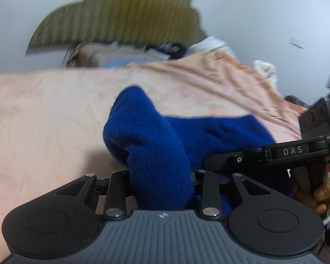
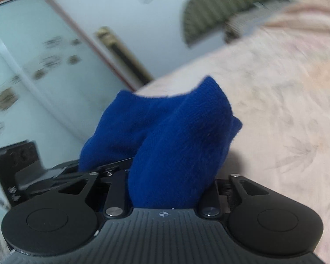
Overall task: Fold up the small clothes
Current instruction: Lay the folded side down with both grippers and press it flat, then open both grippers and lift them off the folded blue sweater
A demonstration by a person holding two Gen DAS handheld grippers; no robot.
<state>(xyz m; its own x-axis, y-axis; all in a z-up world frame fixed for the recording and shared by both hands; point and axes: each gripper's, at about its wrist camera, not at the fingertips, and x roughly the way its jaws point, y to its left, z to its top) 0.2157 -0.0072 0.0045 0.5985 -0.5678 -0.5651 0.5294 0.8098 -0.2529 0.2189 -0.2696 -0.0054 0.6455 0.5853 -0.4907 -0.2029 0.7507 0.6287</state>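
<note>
Pink bedsheet [image 1: 44, 114] below, both tongs lift one blue knit garment [image 1: 156, 145]: left gripper [image 1: 160, 189] and right gripper [image 2: 169, 187] each pinch a bunched edge; loosening jaws could drop it

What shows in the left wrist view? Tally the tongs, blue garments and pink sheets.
Tongs: 2 (left tongs, right tongs)
Blue garment: 1
Pink sheet: 1
Total: 4
</note>
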